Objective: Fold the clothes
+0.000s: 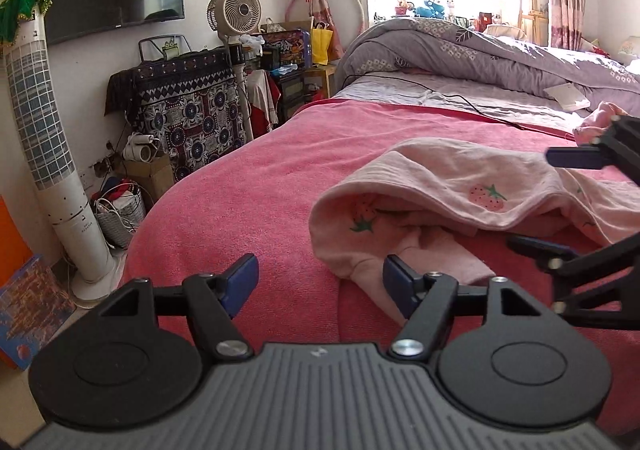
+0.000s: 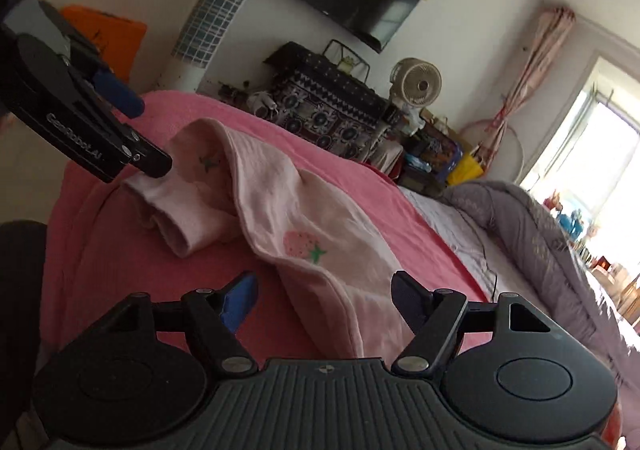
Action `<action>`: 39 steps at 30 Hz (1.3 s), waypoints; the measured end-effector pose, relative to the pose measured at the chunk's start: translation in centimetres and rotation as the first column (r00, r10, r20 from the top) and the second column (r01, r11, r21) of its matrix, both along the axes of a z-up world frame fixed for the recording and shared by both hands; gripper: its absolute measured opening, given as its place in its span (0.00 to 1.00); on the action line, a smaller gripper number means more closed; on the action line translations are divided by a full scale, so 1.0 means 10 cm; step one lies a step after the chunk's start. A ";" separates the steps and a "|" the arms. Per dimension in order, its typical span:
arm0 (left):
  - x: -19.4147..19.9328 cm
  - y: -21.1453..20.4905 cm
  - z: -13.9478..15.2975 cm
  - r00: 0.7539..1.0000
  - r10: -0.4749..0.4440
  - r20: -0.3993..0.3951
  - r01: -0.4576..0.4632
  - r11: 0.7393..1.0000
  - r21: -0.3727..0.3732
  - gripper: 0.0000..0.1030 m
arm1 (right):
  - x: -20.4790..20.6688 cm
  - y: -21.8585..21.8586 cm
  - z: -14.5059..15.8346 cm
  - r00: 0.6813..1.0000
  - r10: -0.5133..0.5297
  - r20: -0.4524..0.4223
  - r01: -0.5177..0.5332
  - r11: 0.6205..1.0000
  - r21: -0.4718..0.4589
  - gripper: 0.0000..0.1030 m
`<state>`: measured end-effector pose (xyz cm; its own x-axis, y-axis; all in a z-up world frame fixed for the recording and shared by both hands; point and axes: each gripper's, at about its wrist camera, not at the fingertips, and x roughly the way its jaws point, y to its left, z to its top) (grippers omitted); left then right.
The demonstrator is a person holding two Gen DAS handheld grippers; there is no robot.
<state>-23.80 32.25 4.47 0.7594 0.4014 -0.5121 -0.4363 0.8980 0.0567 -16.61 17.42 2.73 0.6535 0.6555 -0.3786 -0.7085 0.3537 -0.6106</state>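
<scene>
A pale pink garment (image 1: 460,185) with strawberry prints lies crumpled on the pink blanket (image 1: 240,177), one ribbed cuff (image 2: 180,226) sticking out at its near side. My left gripper (image 1: 320,282) is open just above the blanket, its right finger beside that cuff end and nothing between its pads. My right gripper (image 2: 324,298) is open too; the garment's edge (image 2: 340,290) runs between its fingers, and neither pad presses on it. Each gripper shows in the other's view: the right gripper (image 1: 560,201) over the garment's far side, the left gripper (image 2: 140,129) at the cuff end.
A grey-purple quilt (image 1: 480,49) is heaped at the far end of the bed, with a black cable (image 1: 460,97) across the sheet before it. Another pink cloth (image 1: 592,125) lies at the right. Off the bed's left edge stand a tower fan (image 1: 44,129) and cluttered furniture (image 1: 188,109).
</scene>
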 end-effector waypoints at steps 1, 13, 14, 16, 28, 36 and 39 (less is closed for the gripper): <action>-0.01 0.00 0.00 1.000 0.006 0.007 -0.006 1.000 -0.011 0.69 | 0.02 0.18 -0.07 0.998 -0.003 0.066 0.005 1.000 -0.031 0.60; 0.13 0.06 -0.10 0.999 -0.021 0.027 0.023 0.997 -0.072 0.70 | 1.25 -1.30 0.78 0.819 -0.504 -0.274 0.569 0.772 0.282 0.14; 0.17 0.03 -0.11 0.999 -0.035 0.025 0.037 0.997 -0.074 0.70 | 1.33 -1.49 0.74 0.772 -0.569 -0.285 0.633 0.732 0.252 0.18; 0.25 -0.05 -0.13 0.997 -0.068 0.021 0.069 0.995 -0.077 0.70 | 1.40 -1.80 0.63 0.716 -0.643 -0.272 0.695 0.694 0.188 0.29; 0.53 -0.42 -0.17 0.986 -0.164 -0.005 0.163 0.984 -0.071 0.70 | 0.49 -1.39 0.37 0.941 -0.335 0.054 0.330 0.940 0.085 0.76; 0.52 -0.51 -0.06 0.982 -0.188 0.028 0.190 0.977 -0.100 0.76 | 0.95 -0.44 -0.06 0.948 -0.309 0.076 0.317 0.937 -0.148 0.03; 0.58 -0.51 -0.08 0.981 -0.191 0.022 0.192 0.976 -0.100 0.77 | 1.08 -0.73 0.29 0.923 -0.385 -0.026 0.385 0.923 0.020 0.02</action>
<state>-18.02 27.14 3.66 0.8234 0.1944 -0.5331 -0.2558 0.9658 -0.0429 -5.80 10.11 5.62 0.8492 0.3638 -0.3826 -0.5275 0.6163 -0.5847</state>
